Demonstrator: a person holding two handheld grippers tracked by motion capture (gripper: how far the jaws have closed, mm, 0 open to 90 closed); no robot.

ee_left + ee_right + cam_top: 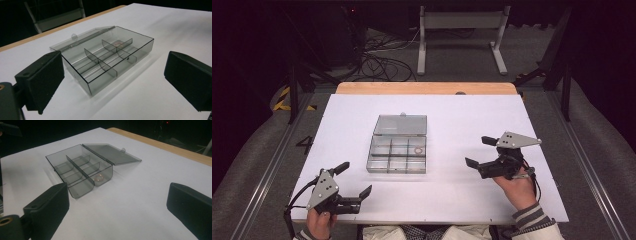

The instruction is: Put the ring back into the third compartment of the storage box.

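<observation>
Box (397, 150) sits mid-table (462, 200), lid (401, 125) folded flat behind it. Dividers split it into compartments; a small ring (417, 150) lies in one on the right side. Left tool (353, 179) rests near the table's front-left, jaws wide apart, empty. Right tool (479, 151) stands right of the box, well apart, jaws wide, empty.
</observation>
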